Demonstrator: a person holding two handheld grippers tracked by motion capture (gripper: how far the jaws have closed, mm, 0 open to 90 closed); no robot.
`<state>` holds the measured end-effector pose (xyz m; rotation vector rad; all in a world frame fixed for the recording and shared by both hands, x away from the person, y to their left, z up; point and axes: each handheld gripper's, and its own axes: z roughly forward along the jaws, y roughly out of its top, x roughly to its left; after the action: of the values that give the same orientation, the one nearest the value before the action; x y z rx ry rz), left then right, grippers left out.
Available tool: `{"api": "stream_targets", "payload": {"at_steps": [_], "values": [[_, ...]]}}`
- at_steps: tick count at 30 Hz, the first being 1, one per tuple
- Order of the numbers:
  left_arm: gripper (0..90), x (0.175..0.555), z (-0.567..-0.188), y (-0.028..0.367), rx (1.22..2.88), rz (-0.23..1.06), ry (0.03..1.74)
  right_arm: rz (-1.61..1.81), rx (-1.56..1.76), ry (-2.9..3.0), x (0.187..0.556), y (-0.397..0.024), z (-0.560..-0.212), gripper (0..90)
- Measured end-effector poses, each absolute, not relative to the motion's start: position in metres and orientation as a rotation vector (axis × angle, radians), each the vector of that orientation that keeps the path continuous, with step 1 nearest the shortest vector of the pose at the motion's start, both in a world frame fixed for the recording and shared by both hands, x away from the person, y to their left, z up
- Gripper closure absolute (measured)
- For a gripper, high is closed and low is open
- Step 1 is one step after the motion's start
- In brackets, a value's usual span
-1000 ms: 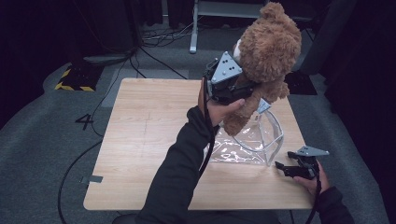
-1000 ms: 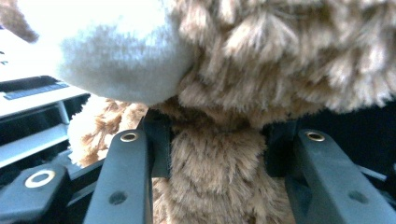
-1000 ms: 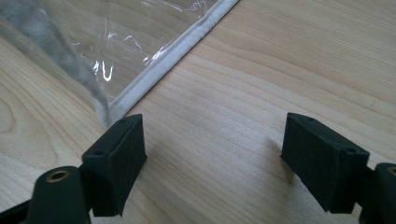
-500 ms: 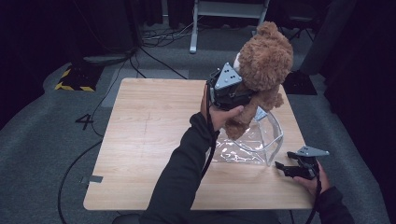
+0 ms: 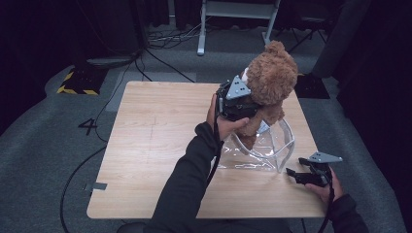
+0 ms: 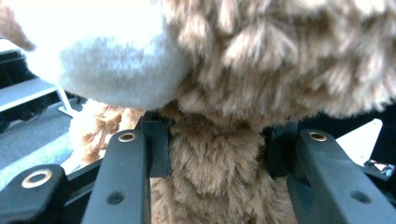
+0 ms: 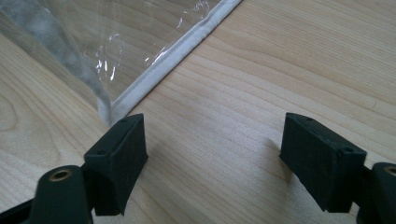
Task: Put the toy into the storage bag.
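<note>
Left tongs [image 5: 250, 104] grip teddy bear [image 5: 269, 80] above clear bag's [image 5: 272, 145] rim.

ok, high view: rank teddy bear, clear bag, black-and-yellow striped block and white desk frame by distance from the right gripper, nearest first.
From the right gripper, at the table's near right corner with its jaws open:
1. Clear bag, just up and left of it on the table.
2. Teddy bear, held above the bag by the left gripper.
3. White desk frame, on the floor beyond the table.
4. Black-and-yellow striped block, floor at far left.
</note>
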<state>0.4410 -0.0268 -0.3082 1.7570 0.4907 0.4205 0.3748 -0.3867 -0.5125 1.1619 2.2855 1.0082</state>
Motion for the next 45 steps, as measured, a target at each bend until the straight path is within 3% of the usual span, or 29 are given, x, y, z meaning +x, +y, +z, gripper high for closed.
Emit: {"api": "stream_targets", "payload": {"at_steps": [23, 45], "values": [[53.5, 0.442, -0.329, -0.046, 2.050, 0.467, 0.431, 1.009, 1.161, 2.286, 0.375, -0.387, -0.513, 22.4], [43.9, 0.460, -0.335, -0.049, 2.357, 0.333, 0.494, 1.012, 1.151, 2.288, 0.374, -0.387, -0.513, 23.6]]}}
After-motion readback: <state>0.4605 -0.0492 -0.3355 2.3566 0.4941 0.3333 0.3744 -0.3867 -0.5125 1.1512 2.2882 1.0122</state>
